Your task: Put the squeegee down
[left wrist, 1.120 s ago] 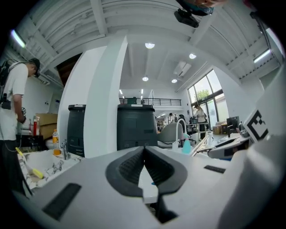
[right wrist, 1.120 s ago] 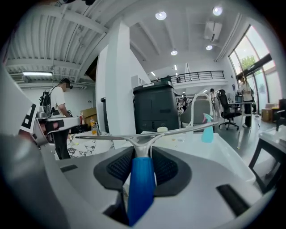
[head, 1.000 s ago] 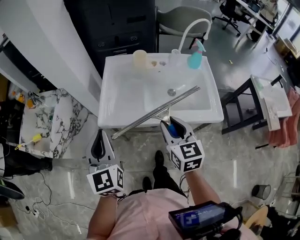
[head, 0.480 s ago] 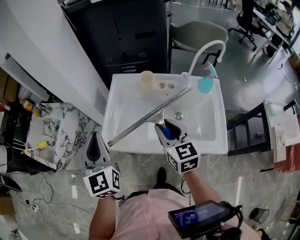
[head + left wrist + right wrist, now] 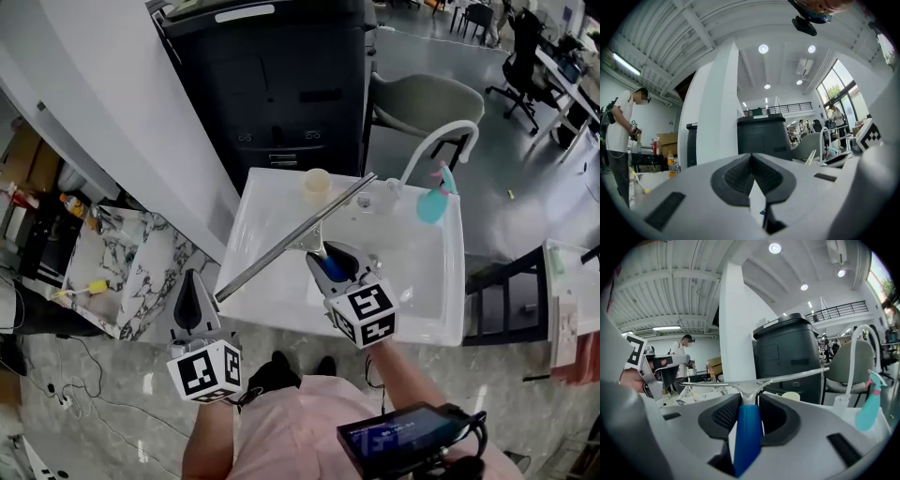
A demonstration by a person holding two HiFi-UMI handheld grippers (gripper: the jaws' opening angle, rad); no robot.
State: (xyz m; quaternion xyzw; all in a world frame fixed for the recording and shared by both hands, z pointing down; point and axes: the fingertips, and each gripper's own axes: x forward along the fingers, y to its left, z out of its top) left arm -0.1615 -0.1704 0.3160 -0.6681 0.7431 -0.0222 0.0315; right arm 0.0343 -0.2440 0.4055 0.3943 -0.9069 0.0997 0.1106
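Squeegee (image 5: 295, 234), pinched by right hand-held gripper (image 5: 329, 256), now farther over sink (image 5: 272, 316); left hand-held gripper (image 5: 193, 289) pressed together.

Squeegee (image 5: 295, 237) in the right gripper (image 5: 331, 255) now farther across the sink (image 5: 448, 317), tip by the cup (image 5: 316, 187).

**Squeegee held over the sink**

The squeegee (image 5: 292, 236) has a short blue handle, a silvery neck and a long, thin metal blade bar. Its handle is clamped between the jaws of the right gripper (image 5: 330, 258), which holds it above the white sink (image 5: 412, 323). The bar lies roughly level and slants across the sink's left half, from just past the front-left corner to the back rim near the middle.
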